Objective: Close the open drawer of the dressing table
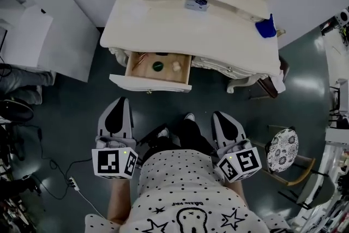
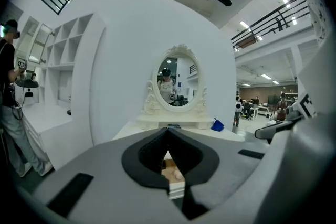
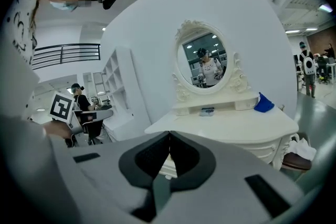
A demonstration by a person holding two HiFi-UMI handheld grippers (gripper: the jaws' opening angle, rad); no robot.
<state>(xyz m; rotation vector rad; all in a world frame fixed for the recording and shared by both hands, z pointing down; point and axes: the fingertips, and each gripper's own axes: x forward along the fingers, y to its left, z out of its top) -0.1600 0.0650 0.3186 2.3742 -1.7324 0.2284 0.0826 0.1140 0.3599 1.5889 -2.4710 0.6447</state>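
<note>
1. Cream-painted wood outside, bare tan wood inside: the drawer stands well out from the front of the table, at its left end in the head view. The front panel, w/ a small knob, faces the person.
2. Inside it: a green round bit, a pale lump just beside it, and thin sticks by the left wall. Nothing seems to rise above the rim, so probably nothing fouls the closing.
3. Step in hand: the approach, I'd say. Neither gripper touches the drawer; both hang near the person's body, apart from the front panel.
4. Left gripper: fingers pressed together, nothing btwn them. It roughly lines up w/ the drawer, which shows thru the notch in the left gripper view.
5. Right gripper: fingers also together, empty, off to the right of the drawer.
6. Next move, as I judge it: put the closed left tips on the panel near the knob and push straight toward the table till flush. An off-centre push could skew the drawer.
7. Further out: oval mirror at the table's back, a blue thing on the top's right end, and a stool on the floor at right.
</note>
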